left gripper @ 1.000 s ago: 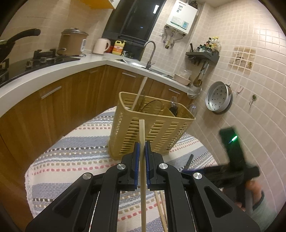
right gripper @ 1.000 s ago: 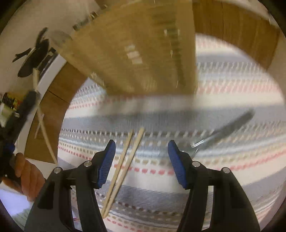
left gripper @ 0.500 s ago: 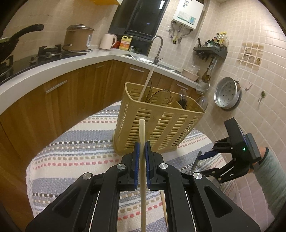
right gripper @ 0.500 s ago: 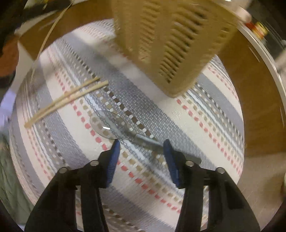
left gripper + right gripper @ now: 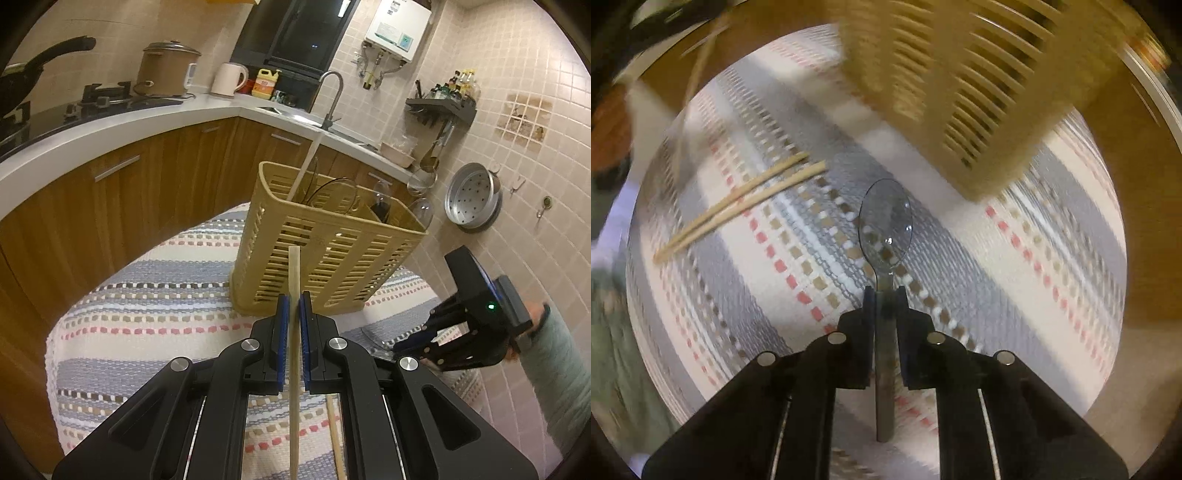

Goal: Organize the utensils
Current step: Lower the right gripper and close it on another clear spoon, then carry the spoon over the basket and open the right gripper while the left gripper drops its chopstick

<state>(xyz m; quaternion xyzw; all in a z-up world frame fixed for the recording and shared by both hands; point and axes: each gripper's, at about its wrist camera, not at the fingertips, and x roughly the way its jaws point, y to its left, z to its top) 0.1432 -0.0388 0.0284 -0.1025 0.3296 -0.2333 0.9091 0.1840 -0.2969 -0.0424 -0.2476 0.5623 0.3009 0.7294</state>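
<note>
The right gripper [image 5: 884,291] has just been closing and now clamps the handle of the clear plastic spoon [image 5: 885,225] on the striped cloth [image 5: 1015,266]; it should lift straight up, keeping the spoon steady. The spoon's long axis follows the fingers, bowl forward toward the beige utensil basket [image 5: 979,92]. The left gripper [image 5: 294,314] holds a chopstick [image 5: 294,280] pointing at the basket.

I see the basket [image 5: 325,258] at back-centre of the surface [image 5: 147,325], w/ utensils in it; spoon [image 5: 885,225] lies in front, two chopsticks [image 5: 746,199] to its left.
</note>
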